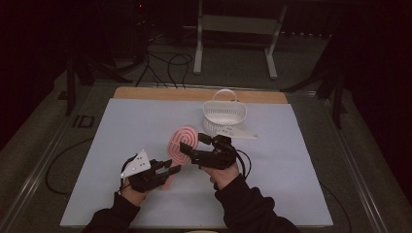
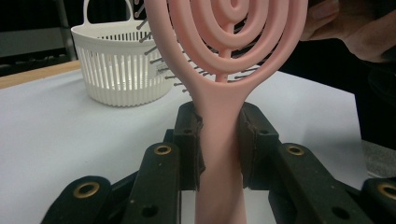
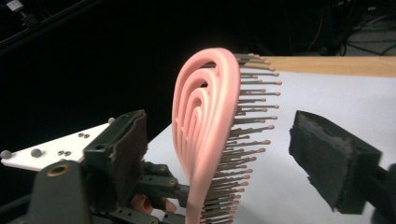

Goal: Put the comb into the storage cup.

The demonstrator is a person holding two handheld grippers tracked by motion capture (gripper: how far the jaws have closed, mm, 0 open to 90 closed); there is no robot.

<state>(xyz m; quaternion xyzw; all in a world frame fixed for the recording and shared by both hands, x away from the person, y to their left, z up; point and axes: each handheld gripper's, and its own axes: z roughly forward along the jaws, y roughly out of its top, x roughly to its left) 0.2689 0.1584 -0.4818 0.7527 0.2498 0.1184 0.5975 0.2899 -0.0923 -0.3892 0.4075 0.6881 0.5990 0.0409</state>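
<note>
White slatted basket [image 1: 224,115] near the table's far edge. Pink spiral hairbrush [image 1: 182,144] upright mid-table: likely light, stiff, smooth plastic; best gripped at the handle. Left gripper [image 2: 219,140] clamped on that handle. Right gripper [image 3: 219,144] wide open, straddling the head, holding nothing.

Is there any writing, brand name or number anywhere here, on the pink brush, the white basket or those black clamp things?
None can be read.
Pink hairbrush: plain, no lettering on its handle or head.
White basket: plain slats, no label showing.
Left gripper and right gripper: black jaws with screws and rivets, no markings.
Small dark plate beside the table: too small and dim to tell whether it carries text.
</note>
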